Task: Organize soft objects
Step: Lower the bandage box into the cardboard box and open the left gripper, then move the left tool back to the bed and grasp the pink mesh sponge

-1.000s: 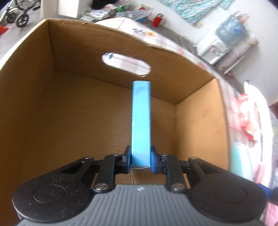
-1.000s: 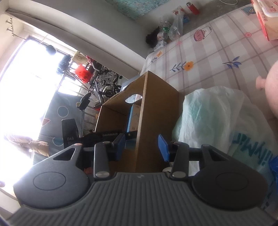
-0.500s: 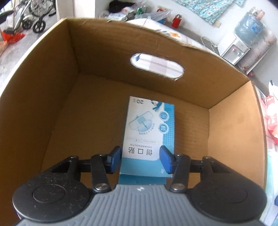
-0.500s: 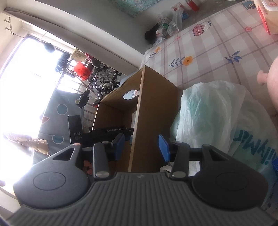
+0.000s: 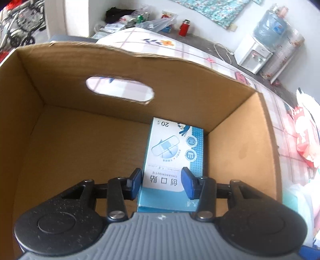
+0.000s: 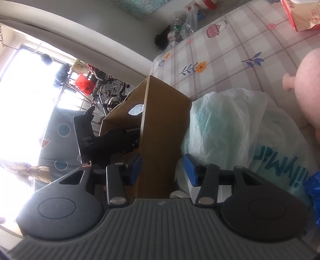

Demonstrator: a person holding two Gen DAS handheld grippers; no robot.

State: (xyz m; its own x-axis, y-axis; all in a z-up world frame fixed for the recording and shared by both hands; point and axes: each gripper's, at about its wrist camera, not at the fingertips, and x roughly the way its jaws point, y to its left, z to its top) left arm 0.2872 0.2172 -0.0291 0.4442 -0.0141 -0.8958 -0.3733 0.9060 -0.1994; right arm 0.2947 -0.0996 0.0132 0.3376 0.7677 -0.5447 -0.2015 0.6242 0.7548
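A blue and white bandage box (image 5: 173, 152) lies flat on the floor of an open cardboard box (image 5: 70, 144), near its right wall. My left gripper (image 5: 162, 182) is open above the near end of the bandage box and holds nothing. My right gripper (image 6: 163, 169) is open and empty, outside the cardboard box (image 6: 160, 128), with the box's corner edge between its fingers. The left gripper's black body (image 6: 104, 140) shows reaching into the box. A white plastic bag (image 6: 236, 128) with teal contents lies just right of the box.
The box stands on a table with a checked, flowered cloth (image 6: 230, 50). A pink soft toy (image 6: 306, 84) and a red and white packet (image 6: 300, 14) lie to the right. A red packet (image 5: 304, 136) and a bag lie beside the box's right wall.
My left gripper opened and let go of the bandage box, which fell from upright to flat on the box floor. The gripper has since pulled back and up. My right gripper stayed open.
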